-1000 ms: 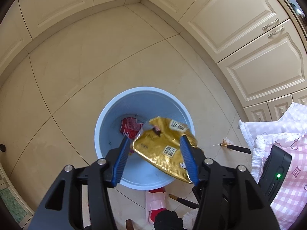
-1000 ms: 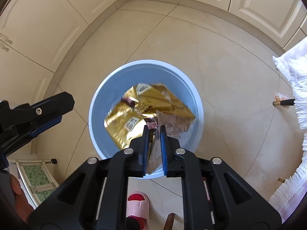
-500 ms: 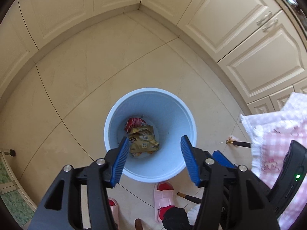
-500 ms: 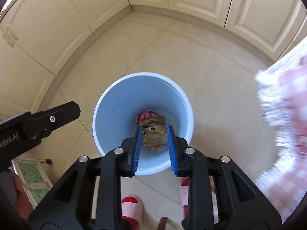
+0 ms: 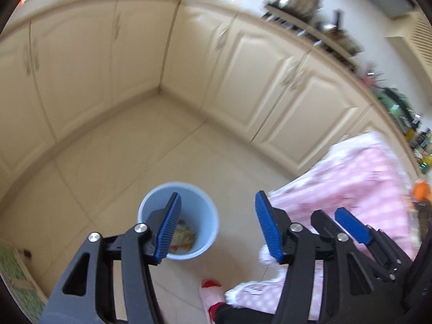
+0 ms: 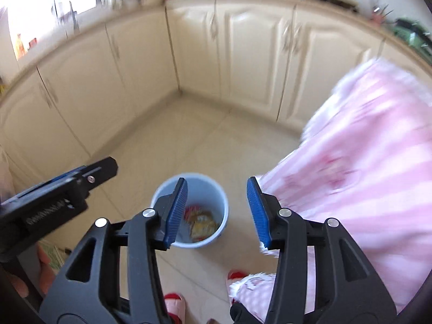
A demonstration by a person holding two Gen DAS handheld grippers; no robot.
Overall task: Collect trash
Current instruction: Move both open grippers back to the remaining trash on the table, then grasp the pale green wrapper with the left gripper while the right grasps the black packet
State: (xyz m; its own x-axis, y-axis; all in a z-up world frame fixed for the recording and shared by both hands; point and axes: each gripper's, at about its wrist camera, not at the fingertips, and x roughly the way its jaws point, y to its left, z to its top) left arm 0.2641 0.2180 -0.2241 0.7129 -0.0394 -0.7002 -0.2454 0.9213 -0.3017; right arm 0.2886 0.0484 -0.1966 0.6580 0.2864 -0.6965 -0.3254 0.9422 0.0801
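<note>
Fingers (image 5: 168,232) on my left gripper (image 5: 217,228) stand well apart with nothing between them, and its jaws have just been opening a little further. My right gripper (image 6: 217,210) is released too: its jaws have just been spreading wide, and no scrap sits between its blue pads. Both tools hang above the floor (image 5: 129,156), pointing down at a slant.

Below them I see the blue bin (image 6: 214,189) upright on the pale tiles, near the corner where the cream cabinets (image 5: 270,81) meet. Trash (image 6: 202,222) lies at the bottom of it: a gold wrapper with a bit of red beside it. From the left view the same bin (image 5: 201,202) shows between the fingers, with the wrappers (image 5: 183,236) low inside.

A pink checked cloth (image 6: 364,162) with a white fringe hangs just right of the bin. I can see the right gripper (image 5: 351,228) at the edge of the left view, in front of that cloth, and the left one (image 6: 64,186) at the left of the right view. Pink slippers (image 5: 212,294) with red toes show at the bottom. Much of the background is smeared by blur.
</note>
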